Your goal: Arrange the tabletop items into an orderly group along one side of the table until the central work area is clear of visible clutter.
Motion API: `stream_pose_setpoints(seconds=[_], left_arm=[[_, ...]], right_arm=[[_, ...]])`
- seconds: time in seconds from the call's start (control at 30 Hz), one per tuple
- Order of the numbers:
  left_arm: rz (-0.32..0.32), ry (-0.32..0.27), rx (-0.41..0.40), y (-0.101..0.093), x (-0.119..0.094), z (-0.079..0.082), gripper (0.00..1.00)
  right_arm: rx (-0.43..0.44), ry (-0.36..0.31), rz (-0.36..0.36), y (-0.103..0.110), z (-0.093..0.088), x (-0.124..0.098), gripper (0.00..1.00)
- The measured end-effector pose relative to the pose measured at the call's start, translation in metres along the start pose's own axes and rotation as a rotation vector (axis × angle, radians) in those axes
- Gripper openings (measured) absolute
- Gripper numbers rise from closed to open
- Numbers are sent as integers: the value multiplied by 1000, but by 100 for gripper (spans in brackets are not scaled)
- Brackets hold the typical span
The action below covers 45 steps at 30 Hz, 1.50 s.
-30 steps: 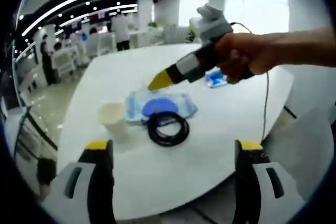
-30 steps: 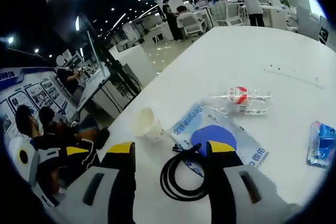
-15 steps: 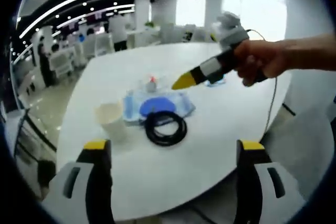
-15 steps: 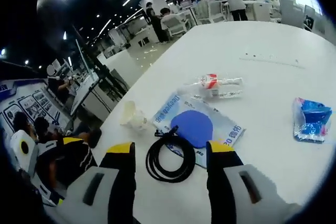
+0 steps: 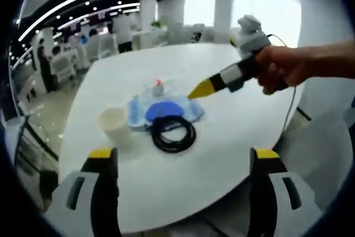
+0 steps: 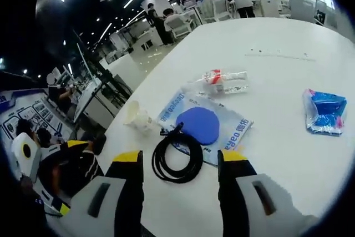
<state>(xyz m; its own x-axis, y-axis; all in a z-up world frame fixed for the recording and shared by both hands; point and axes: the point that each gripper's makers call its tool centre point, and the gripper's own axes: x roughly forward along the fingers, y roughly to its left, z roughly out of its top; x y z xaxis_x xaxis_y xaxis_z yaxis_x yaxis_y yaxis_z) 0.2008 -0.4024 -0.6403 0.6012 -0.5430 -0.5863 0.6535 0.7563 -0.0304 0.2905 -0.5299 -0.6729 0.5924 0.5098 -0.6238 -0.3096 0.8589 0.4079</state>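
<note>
Left tongs [image 5: 180, 165]: spread, empty, held back from the desk [image 5: 166, 192].
Right tongs [image 6: 180, 165]: spread — lined up over the black cable coil [image 6: 177, 159], likely first pick.

table [image 6: 288, 154] white | cable coil [image 6: 177, 160] black | pouch [image 6: 202, 127] pale blue, dark-blue disc | packet [image 6: 323, 110] blue | cup [image 5: 115, 124] cream

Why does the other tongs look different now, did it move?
Yes. The right tongs pulled back off the blue packet, toward the table's far side.
</note>
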Motion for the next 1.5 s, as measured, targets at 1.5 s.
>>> stream_pose_setpoints(seconds=[1.5], left_arm=[[-15, 8, 2, -3, 1, -2, 96]], right_arm=[[88, 55, -21, -10, -48, -6, 51]])
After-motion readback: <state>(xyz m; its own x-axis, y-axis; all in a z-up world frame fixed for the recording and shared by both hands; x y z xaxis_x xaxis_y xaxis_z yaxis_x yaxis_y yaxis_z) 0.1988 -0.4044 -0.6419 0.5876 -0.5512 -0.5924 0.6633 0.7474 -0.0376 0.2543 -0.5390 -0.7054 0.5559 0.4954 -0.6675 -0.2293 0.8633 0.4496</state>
